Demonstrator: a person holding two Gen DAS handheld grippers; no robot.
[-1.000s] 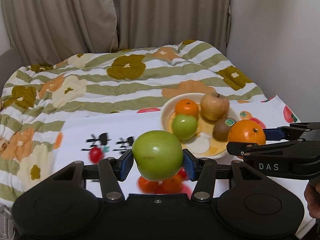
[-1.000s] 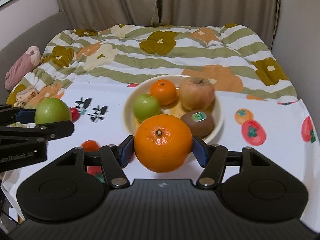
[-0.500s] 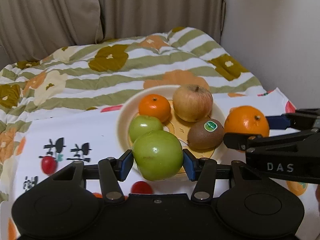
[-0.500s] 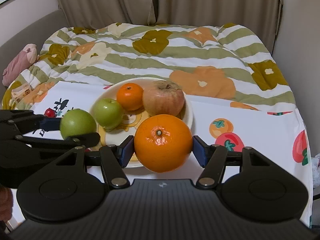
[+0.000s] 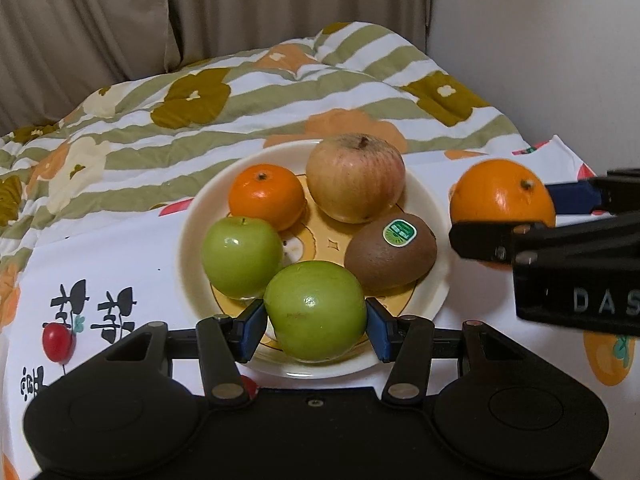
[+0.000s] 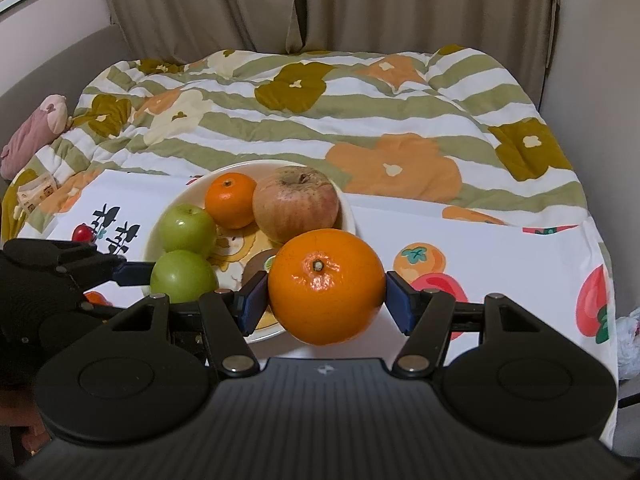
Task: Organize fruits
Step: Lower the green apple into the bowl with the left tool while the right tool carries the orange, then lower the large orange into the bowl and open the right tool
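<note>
Curtained room, fruit-print cloth over a bed: left tongs [image 5: 316, 326] clamp a green apple [image 5: 315, 311] above the plate [image 5: 192, 216], right tongs [image 6: 326, 302] grip an orange [image 6: 325, 285] beside it; both fruits look firm, smooth, roll-prone, best held across their widest part.
</note>
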